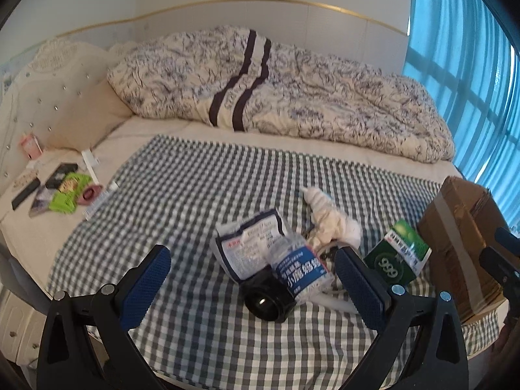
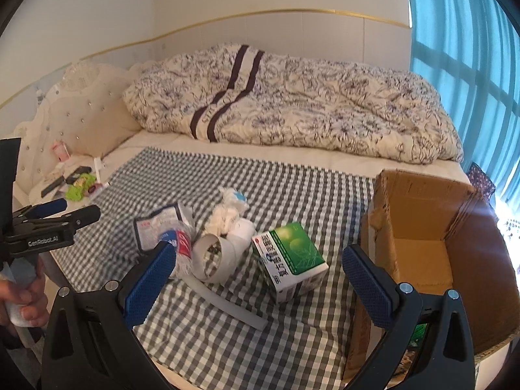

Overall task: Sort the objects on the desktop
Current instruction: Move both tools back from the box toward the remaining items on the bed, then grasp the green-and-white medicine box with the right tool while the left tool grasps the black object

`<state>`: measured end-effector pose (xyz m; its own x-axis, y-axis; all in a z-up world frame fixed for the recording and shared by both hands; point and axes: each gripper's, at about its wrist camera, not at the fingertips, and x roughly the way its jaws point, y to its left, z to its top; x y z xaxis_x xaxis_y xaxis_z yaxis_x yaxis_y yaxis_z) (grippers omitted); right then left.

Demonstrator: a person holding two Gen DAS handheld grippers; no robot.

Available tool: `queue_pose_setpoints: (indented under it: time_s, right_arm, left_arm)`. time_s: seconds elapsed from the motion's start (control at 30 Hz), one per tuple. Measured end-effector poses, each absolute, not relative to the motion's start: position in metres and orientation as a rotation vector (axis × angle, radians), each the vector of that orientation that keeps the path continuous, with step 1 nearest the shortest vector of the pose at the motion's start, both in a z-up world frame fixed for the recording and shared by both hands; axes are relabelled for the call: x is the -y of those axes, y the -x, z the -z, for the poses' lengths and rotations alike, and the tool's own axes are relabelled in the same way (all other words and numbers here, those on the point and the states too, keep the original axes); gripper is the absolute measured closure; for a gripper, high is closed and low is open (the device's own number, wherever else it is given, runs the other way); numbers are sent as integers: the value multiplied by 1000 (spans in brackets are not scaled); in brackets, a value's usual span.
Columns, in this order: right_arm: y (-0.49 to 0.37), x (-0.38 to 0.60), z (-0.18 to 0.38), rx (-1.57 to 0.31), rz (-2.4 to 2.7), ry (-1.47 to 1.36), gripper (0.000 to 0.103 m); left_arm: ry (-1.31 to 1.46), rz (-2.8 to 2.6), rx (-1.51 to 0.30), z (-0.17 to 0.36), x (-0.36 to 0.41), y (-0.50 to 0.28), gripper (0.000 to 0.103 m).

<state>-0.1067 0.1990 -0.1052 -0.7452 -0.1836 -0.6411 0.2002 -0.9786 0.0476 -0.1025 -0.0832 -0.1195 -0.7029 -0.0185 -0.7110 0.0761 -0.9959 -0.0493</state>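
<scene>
On a checked cloth (image 1: 182,195) (image 2: 292,191) lies a small heap of things. A crumpled plastic bottle (image 1: 300,268) with a blue label rests against a black round object (image 1: 266,302), with a white foil pouch (image 1: 250,247) (image 2: 156,224) behind. A green and white medicine box (image 1: 398,255) (image 2: 289,260), a white paper cup (image 2: 211,260) on its side, crumpled white tissue (image 1: 328,219) (image 2: 227,211) and a white strip (image 2: 227,302) lie nearby. My left gripper (image 1: 256,278) is open, its blue pads either side of the bottle. My right gripper (image 2: 260,276) is open around the box.
An open brown cardboard box (image 2: 419,227) (image 1: 461,237) stands at the right edge of the cloth. A rumpled floral quilt (image 1: 292,97) fills the back of the bed. Small items, among them green packets (image 1: 70,191), lie near the headboard at left. A hand (image 2: 22,299) holds the other gripper's handle.
</scene>
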Motion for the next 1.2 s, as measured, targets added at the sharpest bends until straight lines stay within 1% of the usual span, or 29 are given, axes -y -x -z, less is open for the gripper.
queue_pose_setpoints:
  time_s: [0.23, 0.4, 0.47, 0.5, 0.57, 0.67, 0.8, 0.97, 1.03, 1.13, 1.2]
  right_arm:
    - [124, -201, 140, -31, 2719, -1122, 0]
    - [132, -199, 156, -51, 2683, -1181, 0]
    - [136, -199, 161, -61, 2676, -1197, 0]
    - [137, -199, 162, -64, 2675, -1203, 0]
    - [141, -199, 166, -68, 2673, -1214, 0]
    - [148, -200, 172, -64, 2667, -1233, 0]
    - [156, -203, 181, -48, 2658, -1264, 0]
    - [169, -204, 187, -38, 2651, -1293, 0]
    - [173, -204, 189, -39, 2649, -1300, 0]
    - [181, -203, 192, -47, 2642, -1310, 0]
    - [185, -202, 196, -53, 2639, -1321, 0]
  left_arm:
    - [-1286, 2814, -91, 156, 80, 109, 0]
    - [-1396, 2796, -148, 177, 81, 113, 0]
    - [-1404, 2785, -142, 183, 81, 114, 0]
    - [-1412, 2778, -133, 186, 80, 115, 2]
    - [-1430, 2768, -131, 193, 81, 116, 10]
    - [-1474, 2742, -155, 205, 82, 120, 18]
    - [-1504, 2725, -166, 214, 82, 125, 25]
    - [-1556, 2729, -211, 223, 78, 133, 35]
    - [-1582, 2724, -233, 227, 77, 137, 38]
    - [-1602, 2714, -252, 233, 76, 143, 39]
    - [-1614, 2705, -272, 237, 78, 147, 44]
